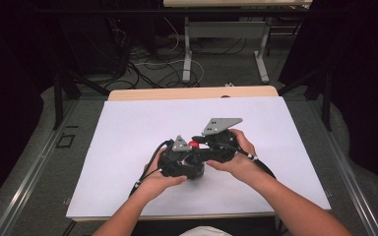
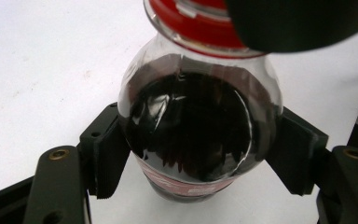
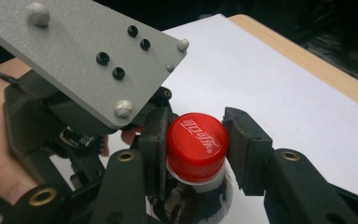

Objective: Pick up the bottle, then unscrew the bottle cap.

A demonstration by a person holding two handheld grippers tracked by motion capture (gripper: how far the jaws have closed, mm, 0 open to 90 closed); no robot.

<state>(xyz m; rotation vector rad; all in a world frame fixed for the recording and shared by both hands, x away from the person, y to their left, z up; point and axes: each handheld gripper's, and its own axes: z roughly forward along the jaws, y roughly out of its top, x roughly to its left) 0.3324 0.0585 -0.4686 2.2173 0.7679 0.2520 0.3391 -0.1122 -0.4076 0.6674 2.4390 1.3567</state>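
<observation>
The bottle (image 2: pixel 200 130), filled with dark liquid and topped by a red cap (image 3: pixel 197 145), stood near the middle of the white sheet (image 1: pixel 128 128) on the table (image 1: pixel 187 92), between our 2 hands. We go from left to right in the high view. Our left hand (image 1: pixel 160 184) came in from the lower left and held the left gripper (image 1: pixel 177 164). In the left gripper view its 2 jaws were clenched on the bottle's body, 1 ribbed pad (image 2: pixel 109 154) pressing each side just below the shoulder. Right of it, the cap (image 1: pixel 193 144) showed as a small red spot between the 2 grippers. Farther right, our right hand (image 1: pixel 236 160) held the right gripper (image 1: pixel 211 142), its grey plate (image 1: pixel 221 125) tilted above it. In the right gripper view its 2 jaws flanked the cap: the left pad (image 3: pixel 154 140) touched the cap's side, while the right pad (image 3: pixel 242 144) stood just beside it, and we could not tell whether it touched. Behind the cap there, the left gripper's grey plate (image 3: pixel 84 56) and our left hand (image 3: pixel 0 154) showed close by.
</observation>
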